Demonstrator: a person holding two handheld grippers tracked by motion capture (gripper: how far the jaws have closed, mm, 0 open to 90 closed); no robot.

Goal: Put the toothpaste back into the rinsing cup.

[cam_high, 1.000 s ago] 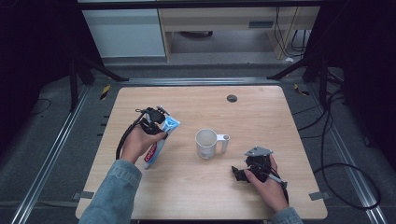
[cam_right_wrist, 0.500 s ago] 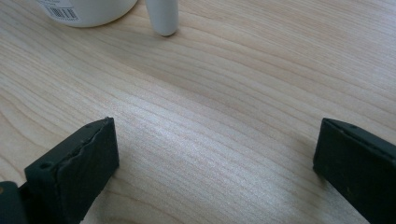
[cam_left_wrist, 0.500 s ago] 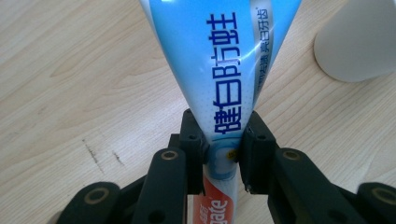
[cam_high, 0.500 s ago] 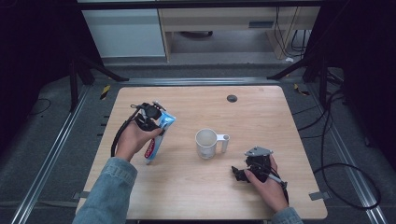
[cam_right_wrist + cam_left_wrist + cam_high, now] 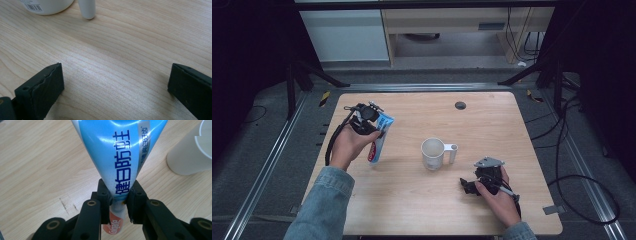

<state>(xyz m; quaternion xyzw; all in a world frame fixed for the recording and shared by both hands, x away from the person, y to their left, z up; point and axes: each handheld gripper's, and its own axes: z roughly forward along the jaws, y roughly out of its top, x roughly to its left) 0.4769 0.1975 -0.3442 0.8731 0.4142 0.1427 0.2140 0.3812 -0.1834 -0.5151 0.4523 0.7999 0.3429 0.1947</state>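
Tube (image 5: 378, 140): a blue-and-white toothpaste tube with a red band near its cap end, at about 9 o'clock on the worktop (image 5: 412, 200), held in the left gripper (image 5: 371, 125). In the left gripper view the jaws are clamped on the tube (image 5: 117, 157) just above the red band, one pad on each side, and blue print runs along its length. In the high view the tube slants from its flat end at the upper right to its cap end at the lower left, near the worktop; whether the cap end touches the wood I cannot tell. A hand (image 5: 346, 147) in a denim sleeve (image 5: 319, 205) carries this gripper, and a black cable loops beside the wrist.

The worktop is pale wood with rounded corners and a fine, even grain. Near its centre stands a white mug (image 5: 433, 153), upright, with its handle pointing to 3 o'clock. A small dark round spot (image 5: 460, 105) sits near the far edge, at about 12 o'clock.

At about 5 o'clock the right gripper (image 5: 468, 186) lies low on the worktop in the other hand (image 5: 499, 200), with a grey plate on top. In the right gripper view its jaws stand wide apart with bare wood between them, and the mug's base (image 5: 45, 6) and handle show beyond.

Around the worktop is a grey floor (image 5: 602, 125) with metal rails (image 5: 262, 185) along both sides. Cables trail at 3 o'clock. A pale cabinet (image 5: 344, 35) and an open shelf unit (image 5: 447, 30) stand at 12 o'clock, with dark surroundings to either side.
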